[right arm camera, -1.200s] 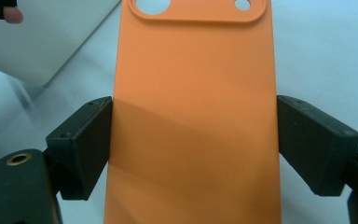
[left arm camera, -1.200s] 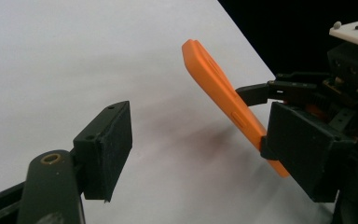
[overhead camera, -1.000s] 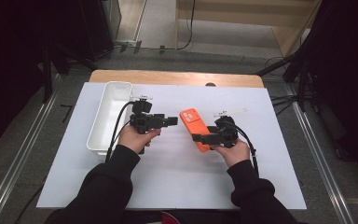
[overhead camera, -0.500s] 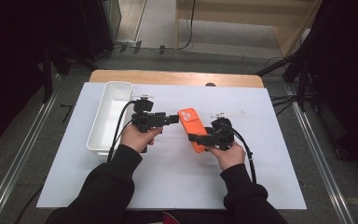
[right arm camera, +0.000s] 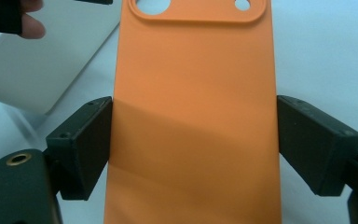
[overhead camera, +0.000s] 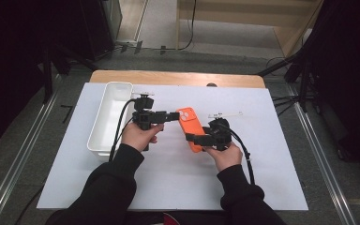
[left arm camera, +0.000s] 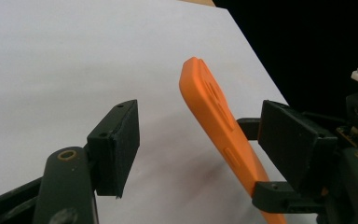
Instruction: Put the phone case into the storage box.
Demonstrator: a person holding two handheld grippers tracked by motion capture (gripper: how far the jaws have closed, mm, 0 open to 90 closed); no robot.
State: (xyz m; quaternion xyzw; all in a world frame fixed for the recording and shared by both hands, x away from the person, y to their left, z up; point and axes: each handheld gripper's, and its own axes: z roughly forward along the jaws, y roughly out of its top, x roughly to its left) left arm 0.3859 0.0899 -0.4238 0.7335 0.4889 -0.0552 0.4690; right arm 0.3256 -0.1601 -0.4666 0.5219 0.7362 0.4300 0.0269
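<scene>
My right gripper (overhead camera: pixel 198 139) (right arm camera: pixel 193 144) is shut on an orange phone case (overhead camera: pixel 188 119) (right arm camera: pixel 196 93), one pad on each long edge, and holds it above the white table sheet (overhead camera: pixel 262 164). The case's camera cutouts point away from that gripper. My left gripper (overhead camera: pixel 172 115) (left arm camera: pixel 205 149) reaches in from the left at the case's top end. Its jaws have just been closing a little. In the left gripper view the orange phone case (left arm camera: pixel 214 121) stands edge-on between them, close to the right pad and well apart from the left pad.
A long white tray (overhead camera: pixel 112 108) lies at the left of the sheet, just behind my left hand. The wooden table edge (overhead camera: pixel 178 77) runs along the back. Black stands and cables surround the table on the floor.
The right hand has shifted slightly left with the case, bringing its top end up to the left gripper's jaws. The left hand has stayed in place.
</scene>
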